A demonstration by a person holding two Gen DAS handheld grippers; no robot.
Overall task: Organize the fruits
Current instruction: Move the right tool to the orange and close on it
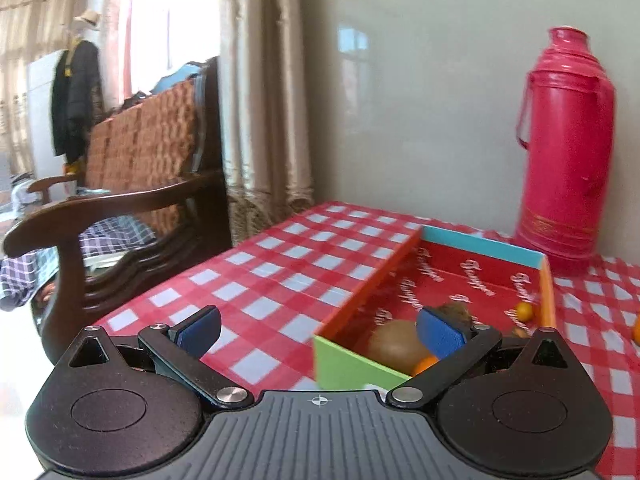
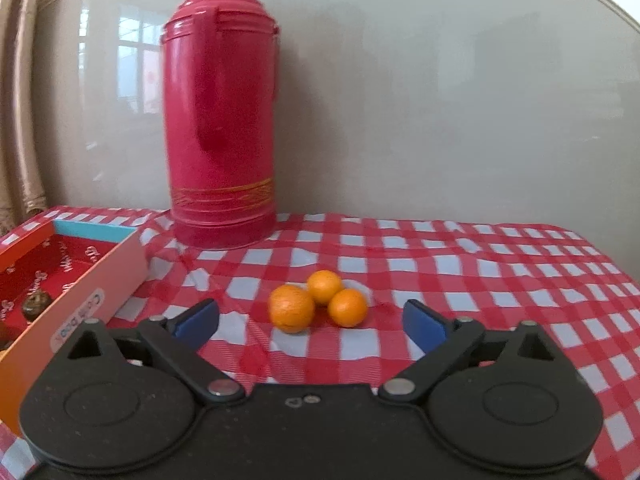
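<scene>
Three small oranges huddle together on the red-checked cloth: one [image 2: 291, 308] at the left, one [image 2: 324, 286] behind, one [image 2: 348, 307] at the right. My right gripper [image 2: 312, 320] is open just short of them, nothing between its blue pads. An open cardboard box [image 1: 360, 296] with a red printed floor holds a kiwi [image 1: 396, 340], a brown fuzzy fruit [image 1: 456, 312] and small oranges [image 1: 524, 311]. My left gripper [image 1: 320, 332] is open over the box's near corner, its right pad [image 1: 438, 334] in front of the fruit. The right wrist view shows the same box [image 2: 92, 280] at the left.
A tall pink thermos [image 2: 222, 120] stands against the grey wall behind the oranges and the box; the left wrist view shows this thermos [image 1: 568, 152] at the right. A dark wooden armchair [image 1: 120, 208] stands off the table's left edge. One more orange [image 1: 636, 328] lies right of the box.
</scene>
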